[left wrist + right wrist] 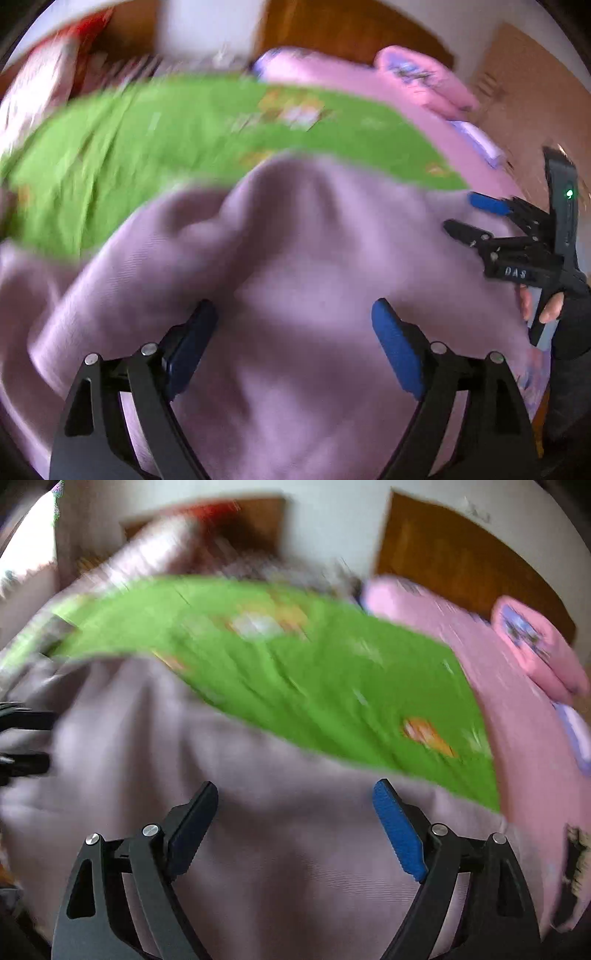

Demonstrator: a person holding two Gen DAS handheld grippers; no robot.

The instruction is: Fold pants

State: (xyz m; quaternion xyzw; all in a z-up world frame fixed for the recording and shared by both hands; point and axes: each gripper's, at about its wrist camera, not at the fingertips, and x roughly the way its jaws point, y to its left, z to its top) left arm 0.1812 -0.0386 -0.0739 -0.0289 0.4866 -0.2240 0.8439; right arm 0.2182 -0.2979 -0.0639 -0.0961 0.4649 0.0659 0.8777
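Here the left wrist view shows the left gripper (293, 347) with its 2 jaws spread wide and nothing between them, poised over the pants (295, 288). The pants are mauve, rumpled into soft ridges, and lie on the near part of the bed, over the near edge of a green sheet (192, 125) printed with small orange motifs. Beyond the sheet a pink blanket (369, 85) runs to the far edge of the bed, with a pink pillow (424, 77) at the far right corner. At the right edge of the pants sits the right gripper (465, 218), held in a hand (550, 310); its blue pad and black finger stand apart, with no cloth visibly pinched. The picture is smeared by motion, so seams and hems cannot be made out.

The right wrist view shows the right gripper (295, 827) likewise wide and empty above the pants (258, 812), which fill the near part of the bed up to the green sheet (295, 672). The left gripper's black fingers (26, 764) poke in at the left edge, too little showing to read their gap from here.

The step in hand looks like taking hold before a fold. To do it well, each gripper should probably settle on a true edge, not a wrinkle, pinch only the pants and not the sheet under them, and both should lift evenly so the cloth stays flat.
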